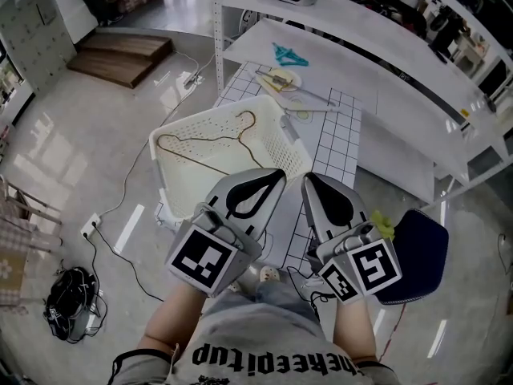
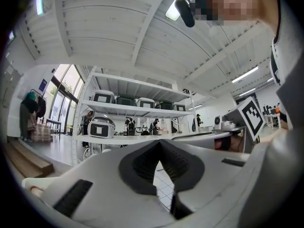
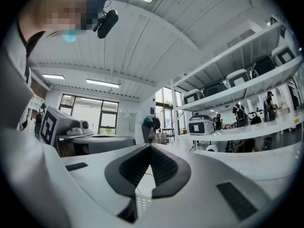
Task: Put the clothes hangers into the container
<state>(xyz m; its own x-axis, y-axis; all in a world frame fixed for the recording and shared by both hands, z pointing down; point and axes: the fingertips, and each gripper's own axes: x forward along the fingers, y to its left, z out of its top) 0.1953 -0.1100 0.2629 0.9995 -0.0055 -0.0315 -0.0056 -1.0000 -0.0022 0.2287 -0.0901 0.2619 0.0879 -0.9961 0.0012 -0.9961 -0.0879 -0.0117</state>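
Note:
A white slatted basket (image 1: 275,117) stands on the grid-patterned table (image 1: 341,139), with thin wire hangers (image 1: 200,147) lying inside it. A teal hanger (image 1: 288,54) lies further back on the white shelf board, and another hanger (image 1: 282,81) lies by the table's far end. Both grippers are held close to my body, pointing level, short of the basket's near rim. My left gripper (image 1: 276,175) (image 2: 160,141) is shut with nothing in it. My right gripper (image 1: 308,178) (image 3: 150,146) is shut and empty too.
White shelving (image 1: 377,38) runs along the back right. A dark blue chair (image 1: 414,255) stands by my right side. Coiled cables (image 1: 72,303) and a power strip (image 1: 90,227) lie on the floor at left, and wooden steps (image 1: 120,54) are at far left.

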